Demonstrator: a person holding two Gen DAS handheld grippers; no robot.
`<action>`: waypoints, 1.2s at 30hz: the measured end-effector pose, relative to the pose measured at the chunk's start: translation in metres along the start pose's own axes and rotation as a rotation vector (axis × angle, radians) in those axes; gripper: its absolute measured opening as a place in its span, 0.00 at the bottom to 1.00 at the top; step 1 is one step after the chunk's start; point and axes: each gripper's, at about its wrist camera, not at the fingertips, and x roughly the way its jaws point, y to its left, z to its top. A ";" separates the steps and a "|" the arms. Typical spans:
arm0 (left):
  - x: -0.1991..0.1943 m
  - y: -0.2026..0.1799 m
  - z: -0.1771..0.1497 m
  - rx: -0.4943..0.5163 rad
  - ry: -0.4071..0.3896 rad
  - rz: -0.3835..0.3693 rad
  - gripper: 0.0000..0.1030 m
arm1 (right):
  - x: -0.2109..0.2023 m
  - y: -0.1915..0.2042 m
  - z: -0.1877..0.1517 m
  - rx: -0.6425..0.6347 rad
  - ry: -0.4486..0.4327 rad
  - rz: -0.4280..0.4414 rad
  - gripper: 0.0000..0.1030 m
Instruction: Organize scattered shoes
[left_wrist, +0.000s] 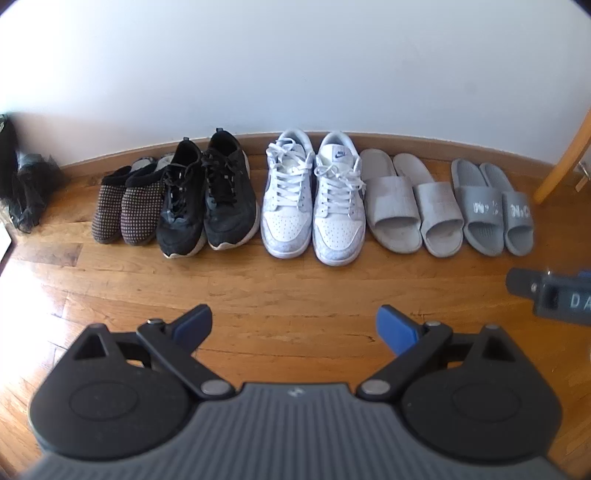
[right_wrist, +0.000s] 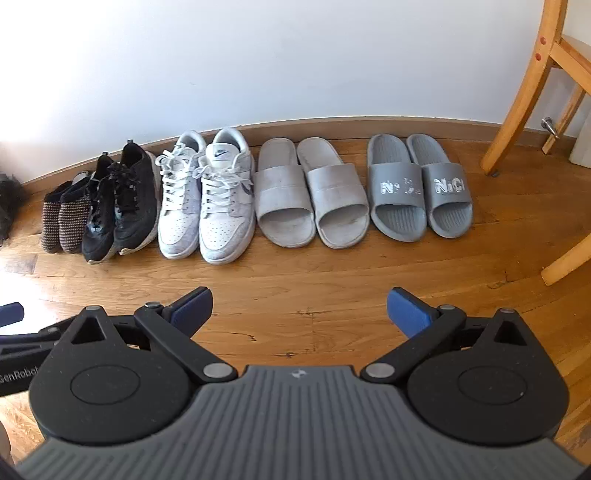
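Shoes fill the left wrist view: five pairs sit side by side along the wall at 12 o'clock, white sneakers (left_wrist: 312, 195) in the middle, and the left claw (left_wrist: 294, 325) is wide open, holding nothing. Right wrist view shows that row too, grey slides (right_wrist: 421, 188) toward 1 o'clock, and the right claw (right_wrist: 300, 310) open and empty over the floor (right_wrist: 295, 280).
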 end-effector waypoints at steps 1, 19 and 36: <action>0.001 0.000 0.001 0.000 -0.001 -0.002 0.93 | -0.001 0.001 0.000 -0.002 -0.001 0.002 0.99; 0.003 0.001 0.003 -0.027 0.010 0.004 0.93 | -0.005 0.005 0.004 0.017 -0.022 -0.008 0.99; 0.008 0.000 0.003 -0.021 0.015 -0.009 0.93 | -0.001 0.013 0.006 0.014 -0.027 0.000 0.99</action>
